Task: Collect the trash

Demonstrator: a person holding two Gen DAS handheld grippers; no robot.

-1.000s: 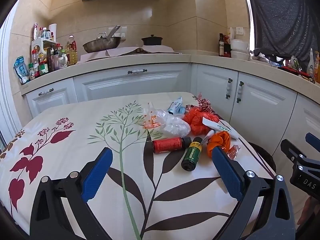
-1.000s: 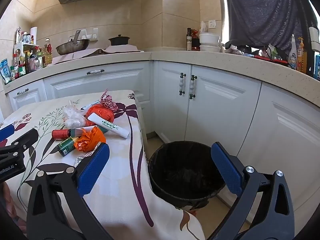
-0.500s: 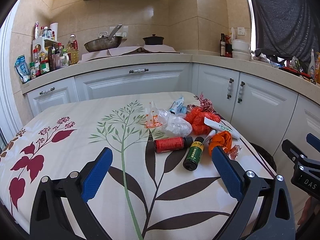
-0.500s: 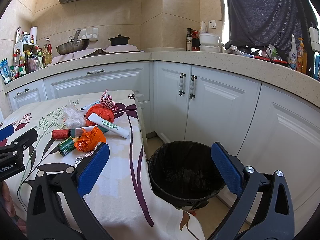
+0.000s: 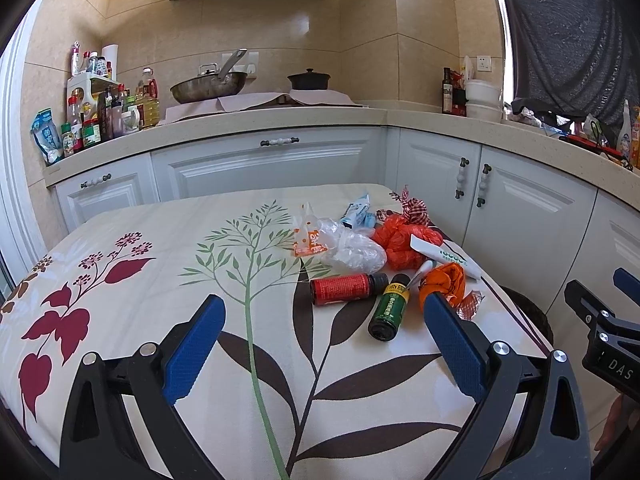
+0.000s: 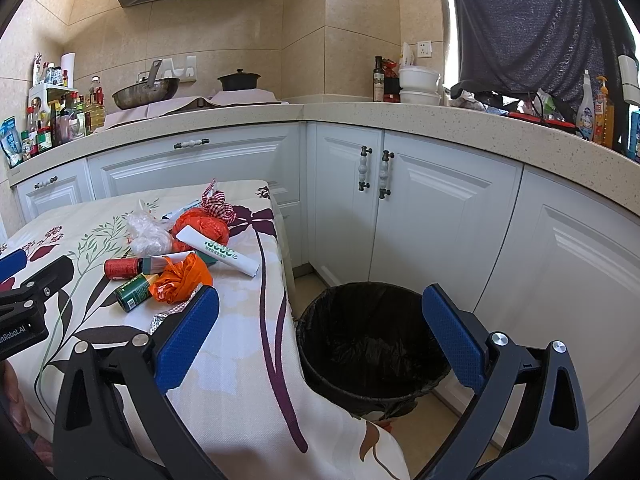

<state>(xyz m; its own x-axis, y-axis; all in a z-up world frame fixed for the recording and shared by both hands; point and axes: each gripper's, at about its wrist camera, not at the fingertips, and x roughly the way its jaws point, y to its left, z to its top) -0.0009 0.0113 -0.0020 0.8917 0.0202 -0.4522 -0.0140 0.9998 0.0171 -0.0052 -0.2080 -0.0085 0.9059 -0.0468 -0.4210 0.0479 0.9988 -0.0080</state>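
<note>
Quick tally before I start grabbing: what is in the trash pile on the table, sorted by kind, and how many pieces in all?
Small bottles lying down: 2, red-labelled bottle and green-labelled bottle
Orange crumpled plastic bags: 2, large, small
Clear crumpled plastic bag: 1
White squeeze tube: 1
Blue and white wrapper: 1
Red checked ribbon: 1
Foil scrap: 1
Total: 9 visible
</note>
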